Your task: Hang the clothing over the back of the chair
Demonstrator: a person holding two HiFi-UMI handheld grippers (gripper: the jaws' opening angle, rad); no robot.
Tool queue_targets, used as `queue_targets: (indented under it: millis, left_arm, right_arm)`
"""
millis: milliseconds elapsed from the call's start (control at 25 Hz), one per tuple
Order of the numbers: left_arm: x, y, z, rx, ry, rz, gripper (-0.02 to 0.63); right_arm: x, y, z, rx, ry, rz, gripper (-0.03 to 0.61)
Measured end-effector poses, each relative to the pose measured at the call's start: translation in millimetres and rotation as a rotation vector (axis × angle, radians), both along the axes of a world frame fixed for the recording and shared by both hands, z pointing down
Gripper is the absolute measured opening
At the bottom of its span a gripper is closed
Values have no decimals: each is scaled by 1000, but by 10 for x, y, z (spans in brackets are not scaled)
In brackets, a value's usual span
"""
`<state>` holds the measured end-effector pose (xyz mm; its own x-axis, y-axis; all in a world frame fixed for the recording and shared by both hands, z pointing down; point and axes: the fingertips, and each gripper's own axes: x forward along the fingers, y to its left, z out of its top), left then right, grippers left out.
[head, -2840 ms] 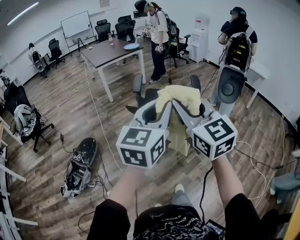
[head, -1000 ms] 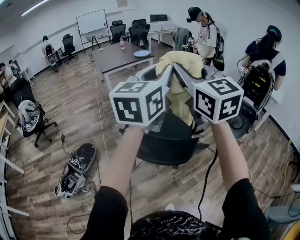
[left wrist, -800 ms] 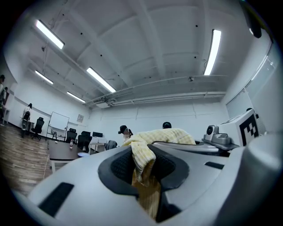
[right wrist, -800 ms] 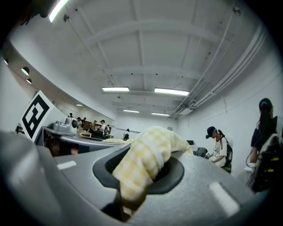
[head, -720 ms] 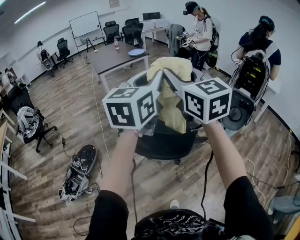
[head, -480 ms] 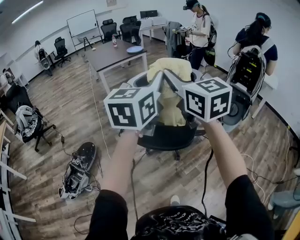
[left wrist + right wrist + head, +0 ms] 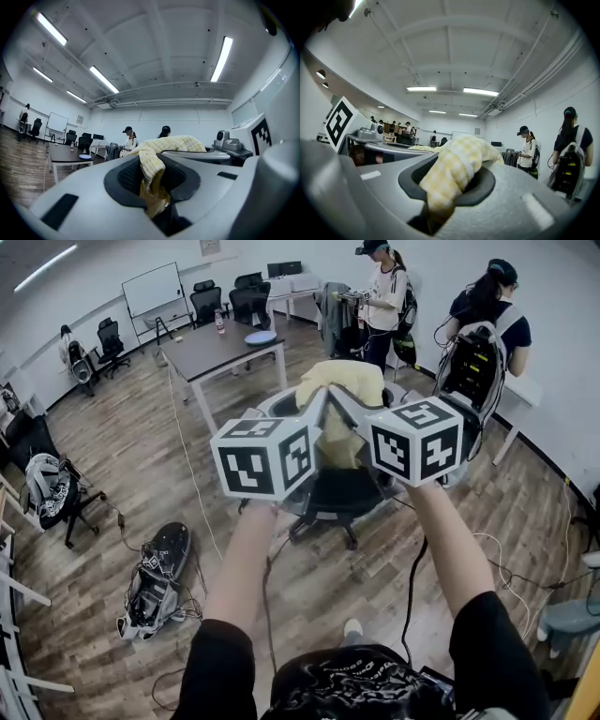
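Note:
A yellow checked garment [image 7: 342,399] hangs bunched between my two grippers, held up in front of me above a black office chair [image 7: 337,491]. In the head view my left gripper [image 7: 315,407] and right gripper [image 7: 343,401] meet almost tip to tip at the cloth's top edge. Seen from the left gripper view, the left gripper [image 7: 152,185] is shut on a fold of the garment [image 7: 151,169]. My right gripper [image 7: 440,190] pinches the garment [image 7: 457,166] in the same way. The cloth and the marker cubes hide most of the chair's back.
A dark table [image 7: 220,341] stands at the back left. Two people [image 7: 382,296] [image 7: 483,329] with backpacks stand beyond the chair. A bag with cables [image 7: 155,582] lies on the wooden floor at the left, next to another office chair [image 7: 52,493].
Both grippers have moved forward and sunk a little with the garment, closer over the chair. Both still grip the cloth as before.

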<state>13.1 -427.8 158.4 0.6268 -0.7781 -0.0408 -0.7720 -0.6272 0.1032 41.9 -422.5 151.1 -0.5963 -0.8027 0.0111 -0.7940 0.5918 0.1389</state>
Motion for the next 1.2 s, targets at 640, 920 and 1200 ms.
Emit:
queue_targets:
  millis: [640,920,1200]
  left_arm:
    - [-92,523,163,-17,-16,66,74]
    - [-137,664,278,-18,-6,81,74]
    - [-141,921,402,-7,-46,103,74]
  right_arm:
    - [-88,532,168,-84,-23,1,81]
    - [-134,669,273,-112,2,-13,81]
    - [-145,923,391,-146,-11,-40,81]
